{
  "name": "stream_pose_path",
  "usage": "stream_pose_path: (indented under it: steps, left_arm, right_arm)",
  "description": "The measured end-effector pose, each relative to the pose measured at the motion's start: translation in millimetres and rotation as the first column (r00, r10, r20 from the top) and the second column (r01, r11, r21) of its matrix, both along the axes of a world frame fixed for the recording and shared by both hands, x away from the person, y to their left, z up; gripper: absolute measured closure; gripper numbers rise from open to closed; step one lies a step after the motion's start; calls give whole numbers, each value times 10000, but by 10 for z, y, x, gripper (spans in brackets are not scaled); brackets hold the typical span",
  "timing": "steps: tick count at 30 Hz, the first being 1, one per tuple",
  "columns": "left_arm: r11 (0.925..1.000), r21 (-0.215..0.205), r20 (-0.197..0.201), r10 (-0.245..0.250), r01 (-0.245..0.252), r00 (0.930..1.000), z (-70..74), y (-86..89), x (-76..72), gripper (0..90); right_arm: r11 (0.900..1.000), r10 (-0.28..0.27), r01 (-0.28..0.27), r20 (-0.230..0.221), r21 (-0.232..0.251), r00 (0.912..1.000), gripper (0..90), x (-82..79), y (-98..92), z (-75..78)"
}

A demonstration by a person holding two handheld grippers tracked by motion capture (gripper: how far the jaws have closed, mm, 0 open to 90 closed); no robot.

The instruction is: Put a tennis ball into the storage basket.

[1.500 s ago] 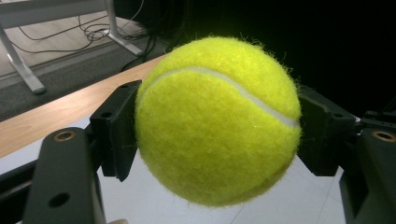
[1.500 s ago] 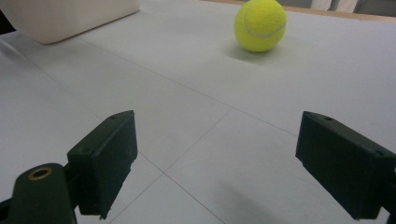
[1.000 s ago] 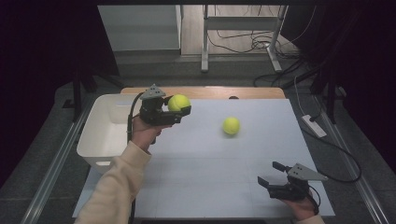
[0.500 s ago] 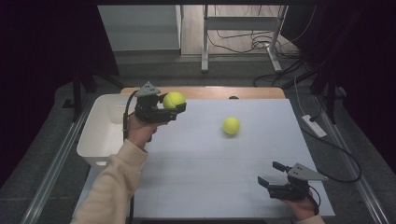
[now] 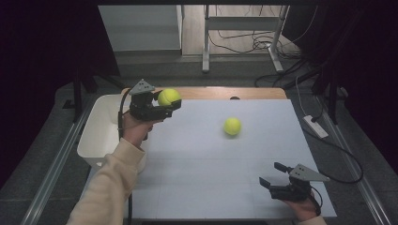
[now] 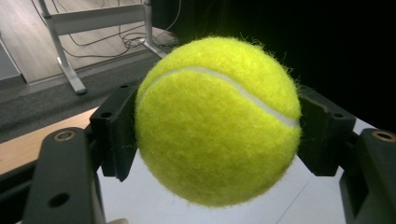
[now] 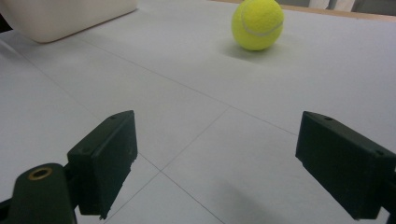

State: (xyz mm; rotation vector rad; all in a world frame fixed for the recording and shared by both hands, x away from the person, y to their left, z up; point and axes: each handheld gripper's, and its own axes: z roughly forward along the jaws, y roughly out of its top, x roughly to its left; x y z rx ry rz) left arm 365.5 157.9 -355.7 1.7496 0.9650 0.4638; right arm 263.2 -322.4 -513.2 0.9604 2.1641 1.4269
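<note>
Ball (image 5: 168, 97) held off the counter (image 5: 202, 164) at far left, beside the white bin (image 5: 96, 140) — left claw (image 5: 174, 102) clamped across its middle, likely for dropping in. Second ball (image 5: 232, 126) lies mid-counter. Right claw (image 5: 273, 176) rests near right — wide, holding nothing.

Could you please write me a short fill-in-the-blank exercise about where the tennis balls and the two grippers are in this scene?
1. The left gripper has its jaws shut on a ____.
2. The second tennis ball lies on the ____ table top.
3. The jaws of the right gripper stand ____, with nothing between them.
4. The white bin sits at the table's ____ edge in the high view.

Missing words: tennis ball; white; open; left
</note>
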Motion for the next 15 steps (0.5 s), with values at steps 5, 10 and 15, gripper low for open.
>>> stream_pose_path:
  steps: [5, 10, 15]
  left_arm:
    - [9998, -54, 38, 193, -193, 9998, 13, 57, 4, 269]
    - [9993, -62, 25, 358, -357, 9994, 12, 113, 17, 269]
    - [9987, -45, 40, 508, -508, 9987, 23, 165, 18, 269]
  right_arm:
    - [10000, -2, 2, 5, -46, 10000, 128, -2, 0, 2]
    - [10000, -21, 21, 6, -41, 10000, 129, -2, -1, 3]
    - [10000, -14, 14, 4, -28, 10000, 128, 1, 4, 0]
